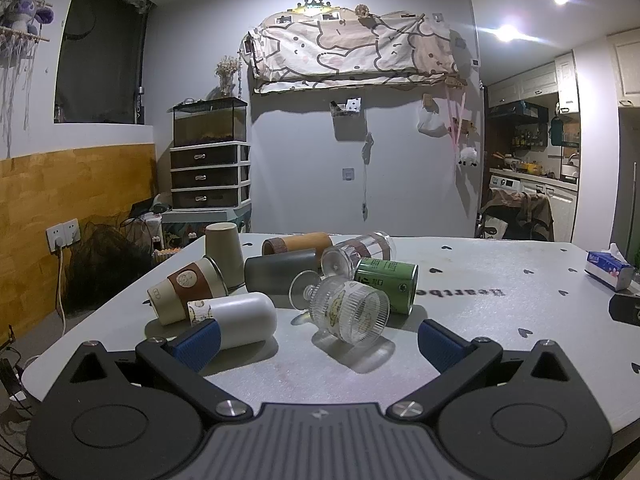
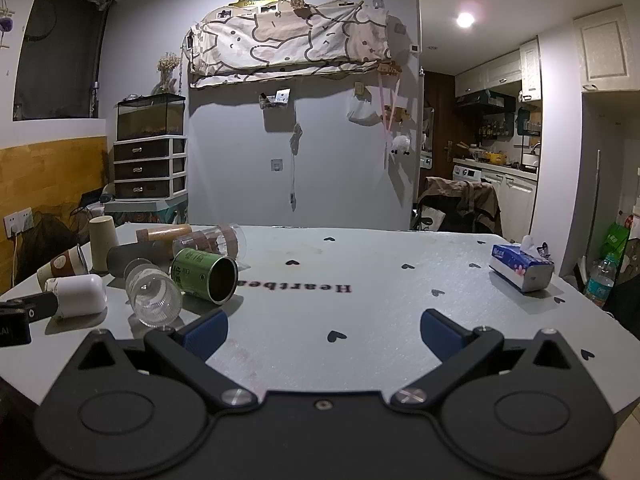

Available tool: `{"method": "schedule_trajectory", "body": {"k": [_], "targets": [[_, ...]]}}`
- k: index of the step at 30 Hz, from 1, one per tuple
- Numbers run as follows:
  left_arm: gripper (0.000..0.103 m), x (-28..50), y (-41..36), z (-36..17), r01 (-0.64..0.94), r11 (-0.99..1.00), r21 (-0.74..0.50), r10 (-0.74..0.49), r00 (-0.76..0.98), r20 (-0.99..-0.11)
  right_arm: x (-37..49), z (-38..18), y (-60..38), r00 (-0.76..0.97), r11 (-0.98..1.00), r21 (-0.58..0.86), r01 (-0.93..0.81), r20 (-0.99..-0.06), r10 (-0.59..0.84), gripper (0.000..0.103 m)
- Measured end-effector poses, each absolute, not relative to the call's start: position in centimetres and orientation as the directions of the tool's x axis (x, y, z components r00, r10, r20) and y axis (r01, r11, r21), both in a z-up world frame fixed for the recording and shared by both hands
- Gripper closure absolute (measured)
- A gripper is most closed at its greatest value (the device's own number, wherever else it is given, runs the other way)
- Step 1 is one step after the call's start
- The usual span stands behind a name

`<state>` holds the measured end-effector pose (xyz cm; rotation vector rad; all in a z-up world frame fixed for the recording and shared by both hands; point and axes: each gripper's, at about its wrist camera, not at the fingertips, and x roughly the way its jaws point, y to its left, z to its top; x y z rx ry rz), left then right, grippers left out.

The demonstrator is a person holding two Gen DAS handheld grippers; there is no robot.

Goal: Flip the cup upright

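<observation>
Several cups lie tipped in a cluster on the grey table [image 1: 500,320]. A ribbed clear glass goblet [image 1: 350,314] lies on its side nearest my left gripper [image 1: 320,340], which is open and empty just short of it. A white cup [image 1: 240,320] lies beside the left finger [image 1: 198,344]. A green tin [image 1: 386,284], a dark grey cup [image 1: 280,274] and a beige sleeved cup [image 1: 184,290] lie behind. My right gripper [image 2: 324,330] is open and empty over bare table, right of the goblet [image 2: 154,296] and green tin [image 2: 206,274].
A beige cup [image 1: 224,252] stands upside down at the back left. A brown bamboo cup [image 1: 298,244] and a clear tumbler [image 1: 360,254] lie behind the cluster. A tissue pack [image 2: 522,266] sits at the right. The table edge runs along the left.
</observation>
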<state>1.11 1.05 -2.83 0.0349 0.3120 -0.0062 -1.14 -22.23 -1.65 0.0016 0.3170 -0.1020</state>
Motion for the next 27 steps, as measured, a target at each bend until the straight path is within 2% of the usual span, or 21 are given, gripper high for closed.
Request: {"method": "schedule_trajectory", "body": {"k": [27], "targets": [[0.000,1.10,0.91,-2.38,0.010,0.999,0.034,0.001,0.951,-0.309,-1.13,-1.54,-22.37,0.944,0.995,-0.014,0.101,-0.313,-0.100,0.000]]}}
